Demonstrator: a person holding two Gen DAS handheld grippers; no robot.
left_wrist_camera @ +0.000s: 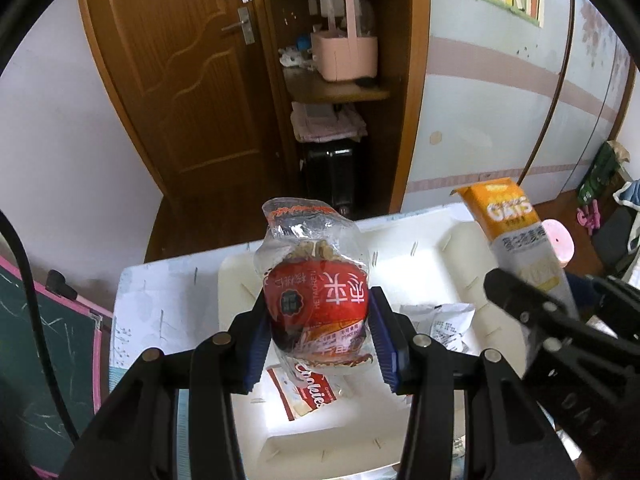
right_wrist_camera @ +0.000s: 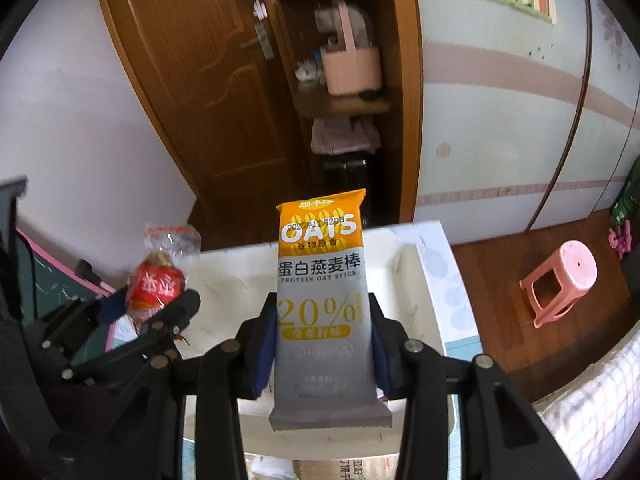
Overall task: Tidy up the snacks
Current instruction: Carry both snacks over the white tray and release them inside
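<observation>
Nearest the lens in each wrist view are the black linkages and blue-padded fingers, and each pair is partly closed on a snack. The left gripper (left_wrist_camera: 322, 330) has its pads pressed on the red middle of a clear-wrapped walnut snack bag (left_wrist_camera: 316, 280), whose crimped top stands upright and free above the fingers; gripping it at the thick belly seems meant to keep the loose film from slipping. The right gripper (right_wrist_camera: 324, 344) clamps an orange-and-grey protein oat stick (right_wrist_camera: 320, 280) by its two long edges, low on the pack, so the printed face looks at the camera and most of its length stands clear. Both point steeply down at the white divided tray (left_wrist_camera: 424, 268) on the pale table (left_wrist_camera: 160, 284), so I judge both snacks are being carried to compartments there. The walnut bag hangs above the left compartment, where a red-and-white cookie pack (left_wrist_camera: 308, 392) already lies flat. A small white sachet (left_wrist_camera: 438, 318) lies in the next compartment, beside the left gripper's right finger. In the left view the oat stick hangs over the tray's right part, well apart from the walnut bag. Neither held snack touches the tray as far as I can tell. Off the table stands a pink plastic stool (right_wrist_camera: 560, 280), clear of the work.
</observation>
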